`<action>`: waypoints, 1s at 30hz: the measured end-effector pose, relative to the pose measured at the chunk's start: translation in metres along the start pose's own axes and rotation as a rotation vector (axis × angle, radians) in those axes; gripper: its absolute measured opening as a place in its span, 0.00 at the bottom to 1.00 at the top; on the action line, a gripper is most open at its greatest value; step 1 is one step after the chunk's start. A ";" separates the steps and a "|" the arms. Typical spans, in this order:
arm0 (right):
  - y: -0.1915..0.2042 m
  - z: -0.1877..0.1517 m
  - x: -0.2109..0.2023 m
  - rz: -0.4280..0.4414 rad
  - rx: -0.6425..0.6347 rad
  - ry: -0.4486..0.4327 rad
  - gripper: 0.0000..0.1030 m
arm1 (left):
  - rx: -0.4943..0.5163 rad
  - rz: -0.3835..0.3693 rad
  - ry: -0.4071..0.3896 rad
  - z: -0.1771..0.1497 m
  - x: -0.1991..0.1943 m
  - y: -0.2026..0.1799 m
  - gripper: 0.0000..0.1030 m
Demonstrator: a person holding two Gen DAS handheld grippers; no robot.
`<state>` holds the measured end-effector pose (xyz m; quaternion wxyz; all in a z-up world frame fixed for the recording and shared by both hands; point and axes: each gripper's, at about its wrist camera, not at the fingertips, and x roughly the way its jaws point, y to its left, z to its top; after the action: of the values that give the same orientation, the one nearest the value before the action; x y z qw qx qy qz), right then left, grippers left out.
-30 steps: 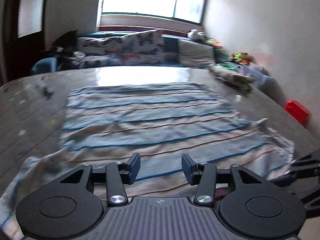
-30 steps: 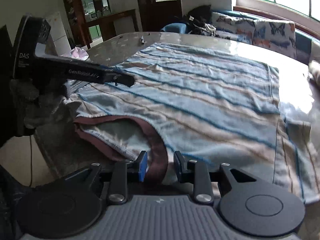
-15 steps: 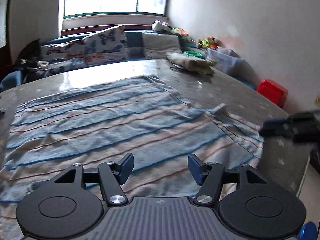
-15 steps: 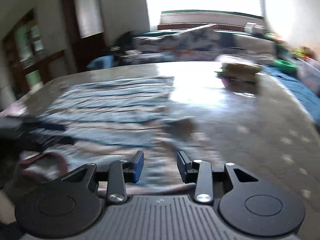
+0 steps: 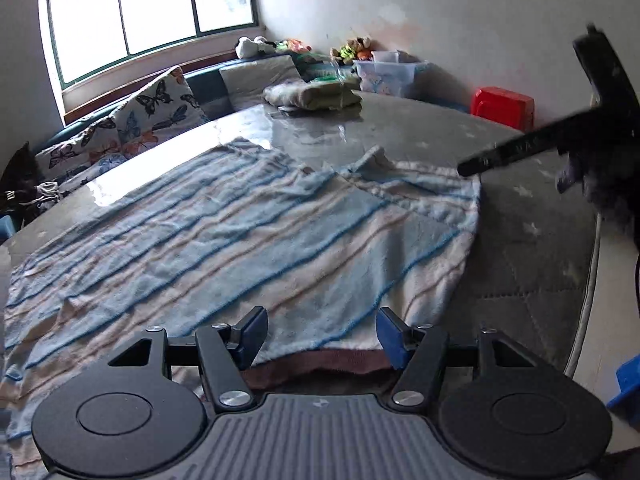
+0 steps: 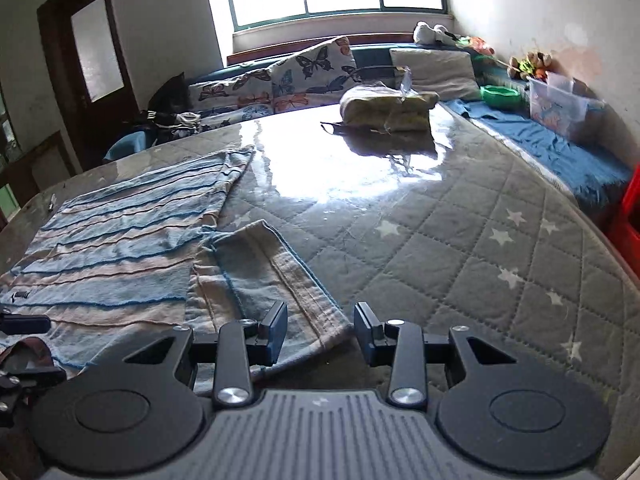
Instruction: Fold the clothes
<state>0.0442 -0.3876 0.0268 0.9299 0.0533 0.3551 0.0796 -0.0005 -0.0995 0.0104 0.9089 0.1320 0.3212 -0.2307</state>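
Observation:
A blue, white and tan striped shirt (image 5: 224,240) lies spread flat on the grey quilted table cover (image 5: 532,240). My left gripper (image 5: 320,334) is open just above the shirt's maroon collar (image 5: 320,364) at the near edge. My right gripper (image 6: 320,330) is open over the end of the shirt's sleeve (image 6: 272,276); its left finger is above the cloth, its right finger above the bare cover (image 6: 460,248). The shirt's body (image 6: 120,248) lies to the left. The right gripper's body shows in the left wrist view (image 5: 540,144), beyond the sleeve.
A folded pile of clothes (image 6: 388,110) sits at the far side of the table, also seen from the left wrist (image 5: 316,96). A sofa with butterfly cushions (image 6: 304,76) runs behind. A red stool (image 5: 502,106) and a plastic bin (image 6: 560,104) stand to the right.
Both grippers have swung to the right along the shirt. The right one moved from the collar to the sleeve end. The left one's jaws have opened wider and it now sits over the collar.

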 end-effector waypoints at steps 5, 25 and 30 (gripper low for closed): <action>0.001 -0.006 0.006 -0.027 0.017 0.010 0.34 | -0.054 0.007 -0.021 0.011 -0.001 0.007 0.64; 0.017 0.007 -0.021 0.042 0.043 -0.092 0.09 | -0.081 -0.015 0.024 0.004 0.020 0.004 0.73; 0.049 0.024 -0.041 0.158 -0.018 -0.131 0.09 | -0.115 -0.008 0.008 0.002 0.015 0.010 0.81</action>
<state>0.0249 -0.3478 0.0793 0.9424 0.0777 0.2876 0.1522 0.0159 -0.0966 0.0032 0.9128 0.0793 0.3379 -0.2151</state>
